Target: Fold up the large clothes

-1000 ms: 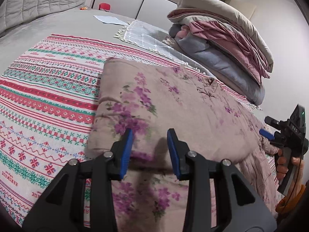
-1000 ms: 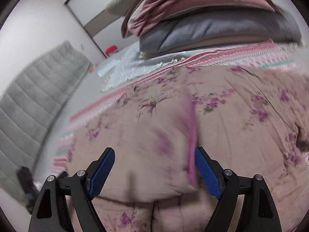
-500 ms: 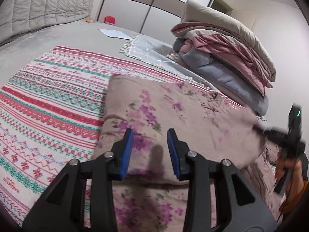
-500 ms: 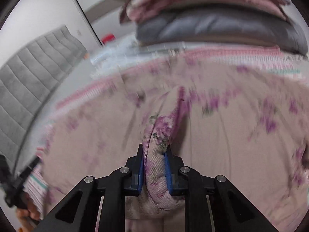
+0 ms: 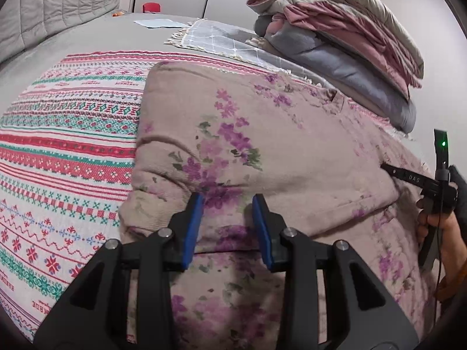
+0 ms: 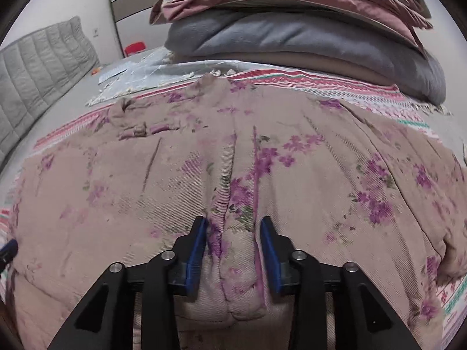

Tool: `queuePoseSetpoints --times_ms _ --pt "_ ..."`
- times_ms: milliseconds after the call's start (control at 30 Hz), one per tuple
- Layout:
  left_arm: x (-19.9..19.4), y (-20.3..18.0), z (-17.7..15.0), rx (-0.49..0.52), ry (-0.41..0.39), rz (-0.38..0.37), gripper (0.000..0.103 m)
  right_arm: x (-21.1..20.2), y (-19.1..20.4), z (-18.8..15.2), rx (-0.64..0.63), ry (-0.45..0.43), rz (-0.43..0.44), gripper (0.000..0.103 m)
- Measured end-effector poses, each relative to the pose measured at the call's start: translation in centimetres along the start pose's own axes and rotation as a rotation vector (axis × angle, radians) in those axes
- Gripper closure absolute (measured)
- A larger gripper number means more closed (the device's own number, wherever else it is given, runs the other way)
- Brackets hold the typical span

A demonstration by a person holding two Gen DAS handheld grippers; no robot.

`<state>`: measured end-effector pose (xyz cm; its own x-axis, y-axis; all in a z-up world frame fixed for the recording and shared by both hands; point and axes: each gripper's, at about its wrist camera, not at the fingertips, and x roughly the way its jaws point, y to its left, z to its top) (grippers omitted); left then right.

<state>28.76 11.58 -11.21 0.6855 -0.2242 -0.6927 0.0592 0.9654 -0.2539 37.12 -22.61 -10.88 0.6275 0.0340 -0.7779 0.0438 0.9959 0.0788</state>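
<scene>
The right hand-held gripper (image 6: 230, 250), which half a second ago pinched a ridge of the floral garment (image 5: 262, 145), has now spread its jaws, and the ridge lies loose between them. The left hand-held gripper (image 5: 227, 227) stays spread above the garment's near edge. The garment lies folded over on the striped blanket (image 5: 64, 145), so this fold seems laid down
</scene>
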Motion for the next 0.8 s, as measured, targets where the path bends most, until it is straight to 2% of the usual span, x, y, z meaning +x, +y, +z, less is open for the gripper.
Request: queuePoseSetpoints --times_ms 33,100,133,167,233,300,467,667,800 --pt "-0.2 -0.1 0.1 -0.011 0.0 -0.004 0.062 -0.3 -0.4 0.2 0.009 0.005 -0.004 0.051" --pt "-1.0 -0.1 0.2 -0.033 0.002 -0.028 0.048 -1.4 -1.2 0.2 0.035 0.018 -0.027 0.038" --pt "-1.4 -0.3 0.2 -0.038 0.001 -0.036 0.037 -1.9 -1.6 0.2 0.047 0.019 -0.032 0.032" --pt "-1.6 -0.7 0.3 -0.035 0.0 -0.033 0.028 -2.8 -2.4 -0.1 0.063 0.017 -0.031 0.03" --pt "-2.4 -1.8 0.3 -0.017 0.008 0.001 0.016 -4.4 -3.5 -0.6 0.091 0.001 -0.013 0.025" --pt "-3.0 -2.7 0.1 -0.005 0.013 0.023 0.014 -6.0 -5.5 -1.3 0.122 -0.015 -0.024 0.024" --pt "-3.7 -3.3 -0.2 -0.022 0.048 0.012 0.01 -9.0 -11.9 -1.7 0.227 -0.037 -0.096 0.023" --pt "-3.9 -2.7 -0.2 -0.069 0.045 -0.007 0.01 -12.8 -22.5 -2.4 0.421 -0.068 -0.338 0.023" --pt "-4.0 -2.6 -0.2 -0.065 0.04 0.0 0.01 -14.7 -28.6 -2.8 0.553 -0.082 -0.446 0.023"
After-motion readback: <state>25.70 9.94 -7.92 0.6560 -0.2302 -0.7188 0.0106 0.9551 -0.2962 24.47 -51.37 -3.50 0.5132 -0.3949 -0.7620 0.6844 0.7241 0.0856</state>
